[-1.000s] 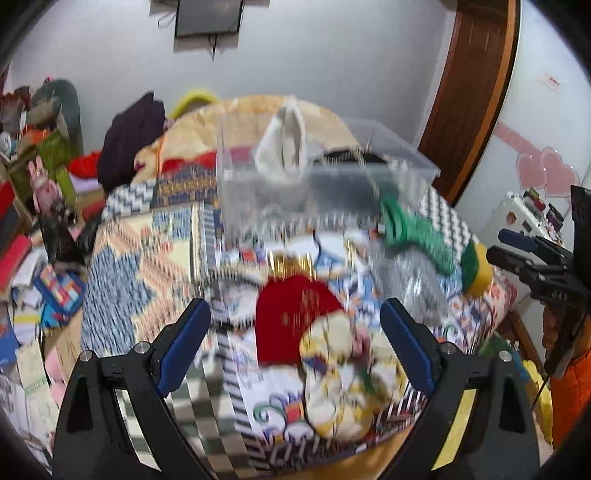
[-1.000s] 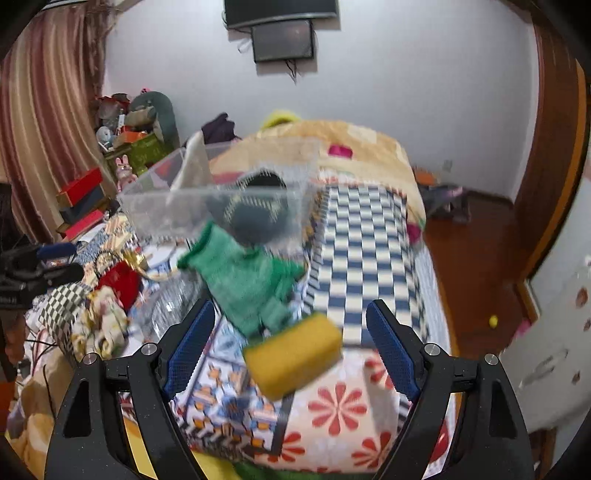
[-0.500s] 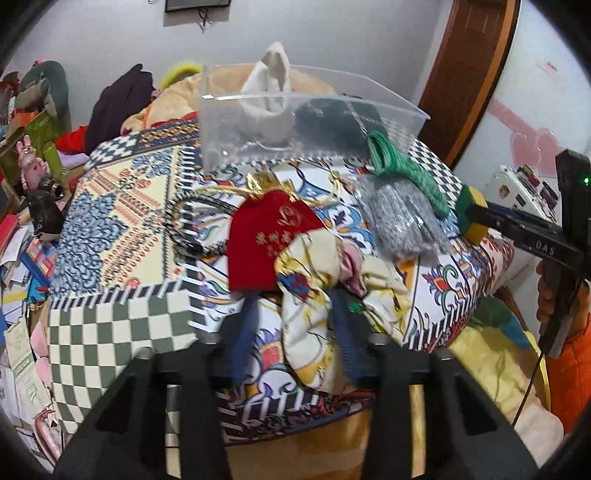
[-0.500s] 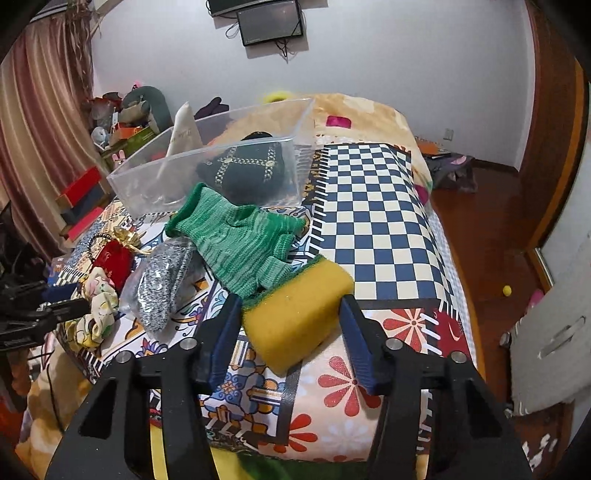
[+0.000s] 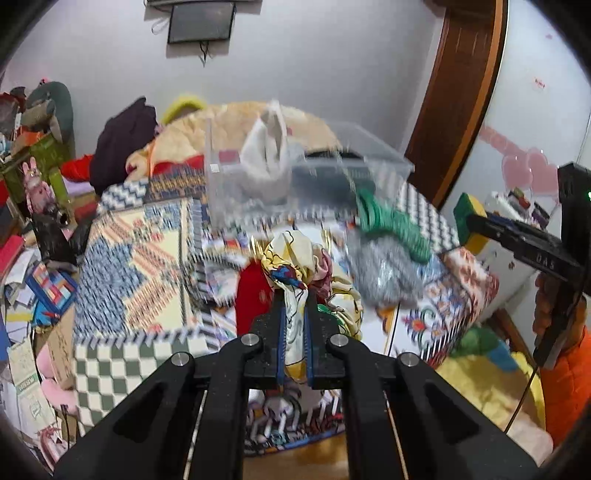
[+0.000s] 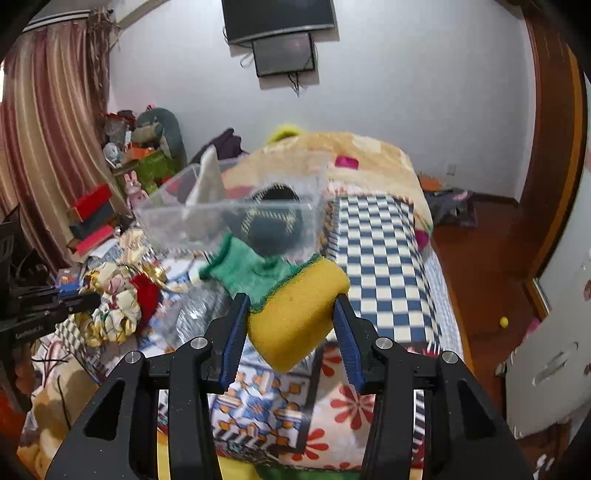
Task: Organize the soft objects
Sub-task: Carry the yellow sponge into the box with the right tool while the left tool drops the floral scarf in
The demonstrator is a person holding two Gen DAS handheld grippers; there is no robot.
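Two views show one bed (image 5: 122, 254) spread with patchwork and checked covers in a cluttered room.

From the left wrist, the left gripper (image 5: 294, 332) has just closed and is clamped on a flowered cloth (image 5: 295, 266) near the bed's front edge; the cloth bunches up above the jaws. A red pouch (image 5: 253, 295) lies just left of it, a grey glittery cloth (image 5: 384, 266) to the right, and a green knitted glove (image 5: 391, 225) beyond that. A clear plastic bin (image 5: 295, 177) stands toward the far side of the bed, with a white cloth (image 5: 266, 158) and something dark inside. At the right edge of the view the right gripper (image 5: 469, 225) holds a yellow sponge (image 5: 471, 210) off the bed. A white wall carries a dark screen (image 5: 201, 22); a brown door frame (image 5: 458, 99) rises to the right, and boxes and toys pile up on the left.

From the right wrist, the right gripper (image 6: 290, 328) has just been closing and pinches the sponge (image 6: 295, 314) between its blue pads, raised above the bed's flowered corner (image 6: 343, 402). The glove (image 6: 251, 269) lies behind it, before the bin (image 6: 229, 218). The left gripper (image 6: 88, 299) sits at the left by the cloth (image 6: 110, 310). Striped curtains (image 6: 48, 147) hang at the left, and a wooden floor (image 6: 480, 273) runs along the right.
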